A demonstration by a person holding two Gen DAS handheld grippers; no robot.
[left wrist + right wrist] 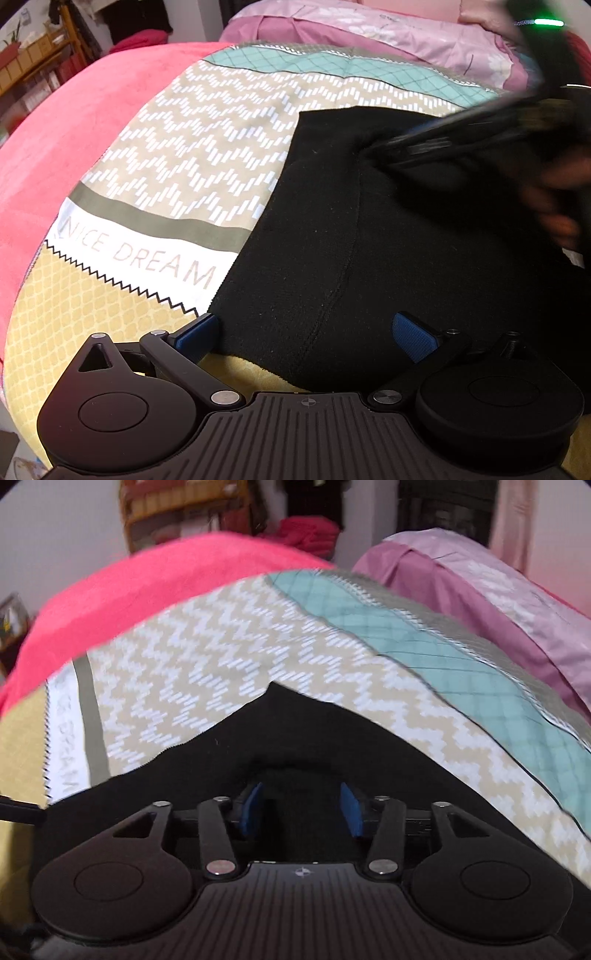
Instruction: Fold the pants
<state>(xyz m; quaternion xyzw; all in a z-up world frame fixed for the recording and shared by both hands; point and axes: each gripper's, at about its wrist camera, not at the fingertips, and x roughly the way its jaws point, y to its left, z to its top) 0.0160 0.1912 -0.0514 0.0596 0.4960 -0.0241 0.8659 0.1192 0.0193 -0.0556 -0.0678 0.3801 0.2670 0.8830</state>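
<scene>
Black pants (369,240) lie on the patterned bedsheet (177,155) between the spread-wide left gripper (306,332). Only its view shows the right gripper (303,808) from outside, blurred; its pads stand apart over pants.

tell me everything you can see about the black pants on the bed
The black pants look like soft, matte knit, with a stitched seam running down the middle. They lie mostly flat on the patterned bedspread, one corner raised into a peak in the right wrist view. The left gripper is open, its blue pads straddling the near edge. The right gripper sits over the cloth, pads apart; whether it pinches any is unclear.
</scene>
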